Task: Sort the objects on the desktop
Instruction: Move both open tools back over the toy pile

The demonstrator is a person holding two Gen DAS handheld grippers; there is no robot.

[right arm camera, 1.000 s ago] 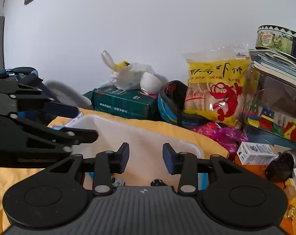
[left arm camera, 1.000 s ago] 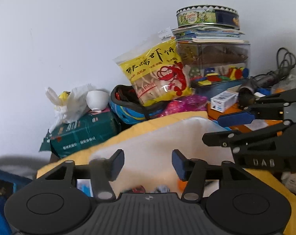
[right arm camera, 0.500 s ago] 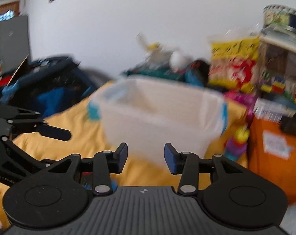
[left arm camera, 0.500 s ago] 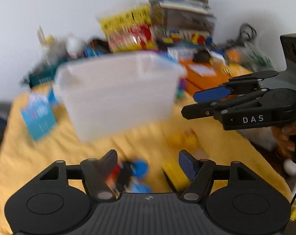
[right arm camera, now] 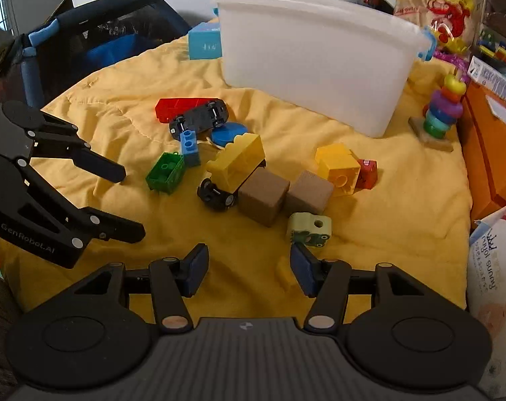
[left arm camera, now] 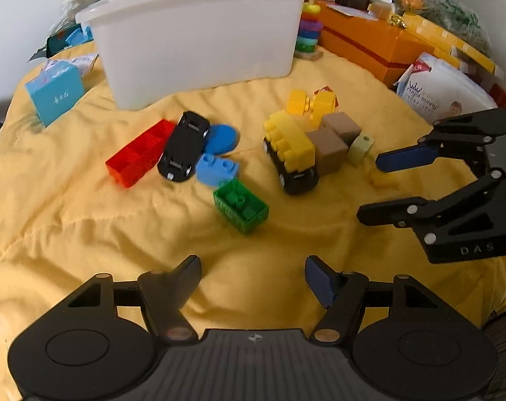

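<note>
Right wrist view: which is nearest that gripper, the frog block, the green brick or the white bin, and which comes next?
From the right gripper:
1. Frog block, just ahead of its right finger.
2. Green brick, farther out, left.
3. White bin, at the back.

The left gripper (left arm camera: 252, 280) hangs with its jaws spread wide and empty over the yellow cloth (left arm camera: 85, 234). Ahead lie a green brick (left arm camera: 241, 205), an overturned black toy car (left arm camera: 184, 150) against a red block (left arm camera: 139, 153), and a yellow brick truck (left arm camera: 291, 152), before the white bin (left arm camera: 199, 33). The right gripper (left arm camera: 370, 188) (entering from the right) is opening, nothing between its jaws.
</note>
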